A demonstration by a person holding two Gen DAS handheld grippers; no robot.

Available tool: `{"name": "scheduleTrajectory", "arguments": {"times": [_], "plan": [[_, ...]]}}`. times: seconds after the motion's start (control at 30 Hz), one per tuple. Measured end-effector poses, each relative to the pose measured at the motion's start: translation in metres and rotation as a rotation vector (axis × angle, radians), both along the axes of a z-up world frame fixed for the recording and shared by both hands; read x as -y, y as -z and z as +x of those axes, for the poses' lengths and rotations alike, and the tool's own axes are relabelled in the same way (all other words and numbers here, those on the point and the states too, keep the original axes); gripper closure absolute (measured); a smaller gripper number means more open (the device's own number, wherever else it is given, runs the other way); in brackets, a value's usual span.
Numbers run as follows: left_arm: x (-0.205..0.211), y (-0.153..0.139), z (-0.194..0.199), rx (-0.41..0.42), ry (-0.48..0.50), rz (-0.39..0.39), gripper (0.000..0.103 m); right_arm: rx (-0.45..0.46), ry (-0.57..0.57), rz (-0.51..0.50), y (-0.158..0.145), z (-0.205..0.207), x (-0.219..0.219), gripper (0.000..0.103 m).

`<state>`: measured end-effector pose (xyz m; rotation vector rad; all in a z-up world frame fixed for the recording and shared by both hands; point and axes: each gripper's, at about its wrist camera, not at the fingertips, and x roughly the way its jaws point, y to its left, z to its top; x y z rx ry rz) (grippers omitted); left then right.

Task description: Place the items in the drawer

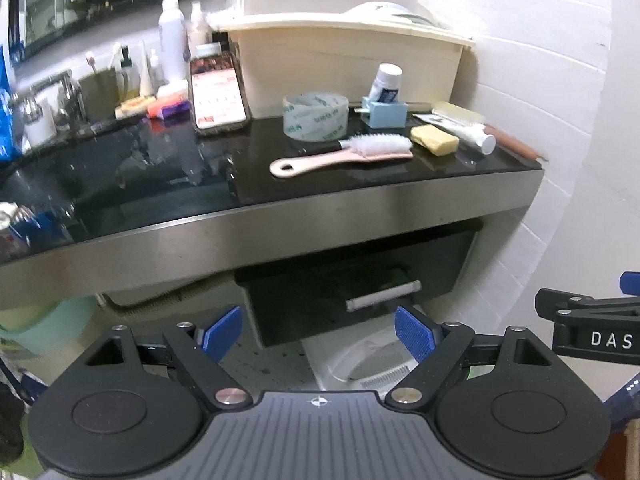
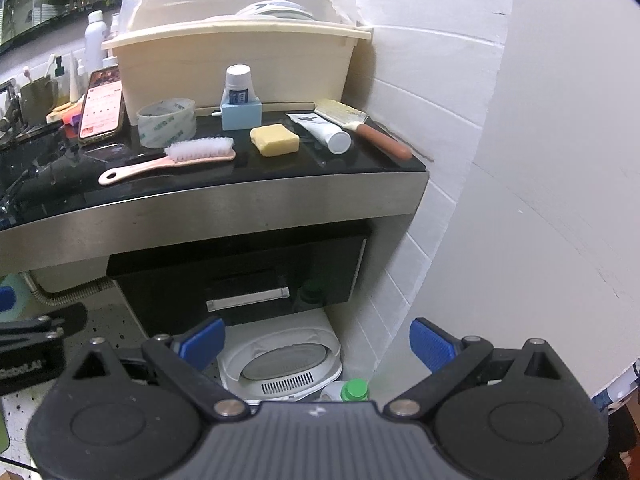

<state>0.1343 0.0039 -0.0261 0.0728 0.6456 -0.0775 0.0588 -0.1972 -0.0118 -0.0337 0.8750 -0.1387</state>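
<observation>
Both claws, left (image 1: 318,332) and right (image 2: 318,346), spread wide and empty below glossy black desk (image 2: 360,166); black handled drawer (image 2: 248,280) closed; pink scrubbing brush (image 2: 168,160) beside yellow soap bar (image 2: 275,140).

phone (image 2: 102,106): you've got it propped screen-on against the cream bin's left end
cream bin (image 2: 240,68): back of the counter, against the tiled wall, clear lid on top
white bottle (image 1: 172,36): upright, behind the phone
dark cup (image 1: 98,92): left of the bottle, near the faucet (image 1: 60,92), toothbrush in it
white appliance (image 2: 280,356): on the floor under the counter
green-capped bottle (image 2: 355,389): just right of that appliance
corrugated hose (image 2: 64,296): under the counter, on your left
</observation>
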Motion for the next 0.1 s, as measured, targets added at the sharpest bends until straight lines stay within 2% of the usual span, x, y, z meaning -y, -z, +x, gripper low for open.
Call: {"name": "scheduleTrajectory", "arguments": {"times": [0.1], "plan": [[-0.0034,-0.0037,-0.0008,0.012,-0.002,0.007,0.019,0.003,0.000,0.011,-0.0009,0.0013,-0.0035,0.004]]}}
